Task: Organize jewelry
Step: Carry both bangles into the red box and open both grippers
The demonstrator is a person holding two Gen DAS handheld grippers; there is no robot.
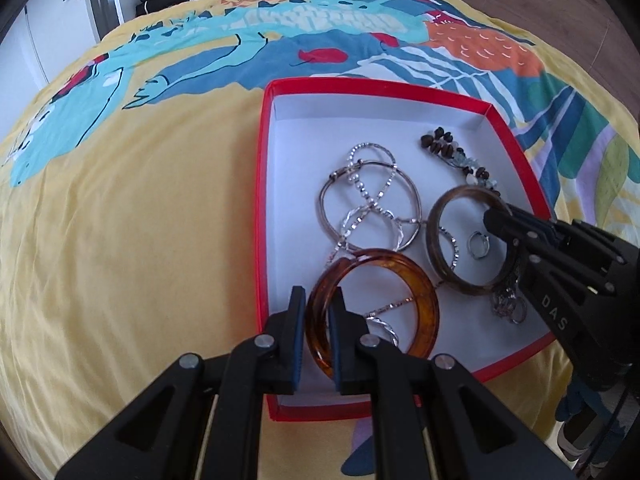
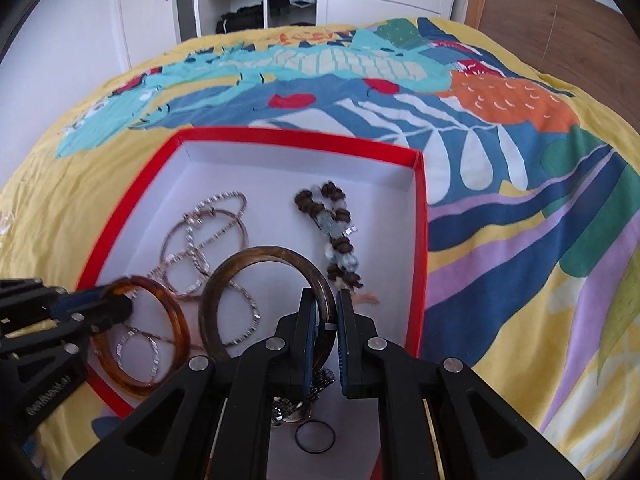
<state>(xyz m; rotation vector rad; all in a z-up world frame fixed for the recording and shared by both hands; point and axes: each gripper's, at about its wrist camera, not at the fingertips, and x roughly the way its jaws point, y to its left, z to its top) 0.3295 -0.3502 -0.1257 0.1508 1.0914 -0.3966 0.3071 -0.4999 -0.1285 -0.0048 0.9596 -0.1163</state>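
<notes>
A red box with a white inside (image 1: 264,184) (image 2: 420,240) lies on the bed. My left gripper (image 1: 319,294) is shut on the near rim of an amber bangle (image 1: 424,308) over the box's near left corner. Coming in from the right, my right gripper (image 1: 496,220) (image 2: 325,294) is shut on a dark brown bangle (image 1: 440,216) (image 2: 240,264). In the right wrist view the left gripper (image 2: 120,304) holds the amber bangle (image 2: 176,320) at the left. Silver hoops and a chain (image 1: 372,200) (image 2: 204,240) lie mid-box, and a brown beaded bracelet (image 1: 460,156) (image 2: 332,232) lies toward the far right.
A small silver ring (image 1: 478,245) sits inside the brown bangle. A metal chain piece (image 1: 508,304) (image 2: 296,400) and a thin black ring (image 2: 315,436) lie near the box's front. The yellow patterned duvet (image 1: 140,240) surrounds the box. A wardrobe stands behind, a wooden headboard (image 2: 560,20) at right.
</notes>
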